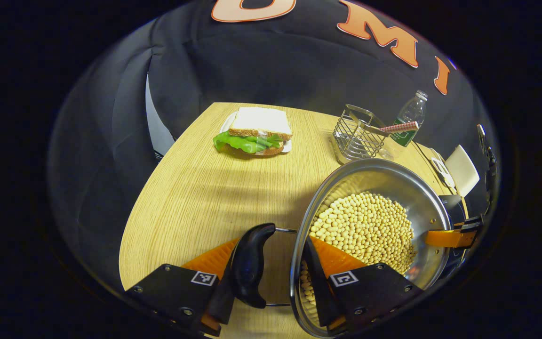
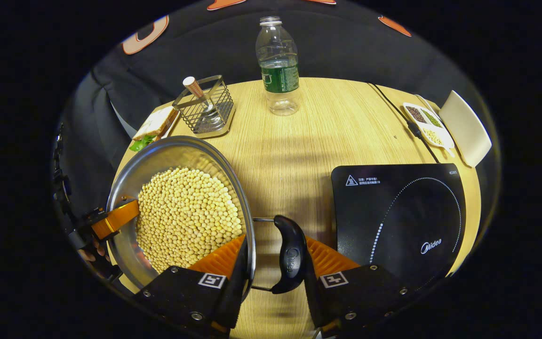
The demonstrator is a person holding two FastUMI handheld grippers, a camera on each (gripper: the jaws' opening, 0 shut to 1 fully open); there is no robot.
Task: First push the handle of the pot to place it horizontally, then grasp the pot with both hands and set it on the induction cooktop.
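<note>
Left tongs (image 1: 271, 278): the two fingers straddle the pot's left side handle (image 1: 251, 263) and rim, one finger outside the handle, the other inside the pot (image 1: 421, 202) against the wall. Both appear to press, so the tongs are clamped on handle and rim.

Right tongs (image 2: 271, 270): same arrangement on the opposite side handle (image 2: 290, 261), one finger inside the rim, one outside the handle; clamped.

The pot is a steel vessel filled with pale round beans (image 2: 184, 216). It sits between the two tongs, beside the induction cooktop (image 2: 398, 221) and apart from it; whether it rests on the surface cannot be told.

Surrounding items: a wire basket (image 2: 205, 110) holding a utensil stands beyond the pot; a sandwich with lettuce (image 1: 254, 134) lies farther left; a clear plastic bottle (image 2: 278, 66) stands upright near the far edge. A cable (image 2: 393, 110) runs past the cooktop toward a small dish of grains (image 2: 426, 123) and a pale card (image 2: 466, 127). A strip of bare wood separates pot and cooktop.

The surface (image 2: 308, 141) is light wood grain. Black cloth closes the booth behind it.
</note>
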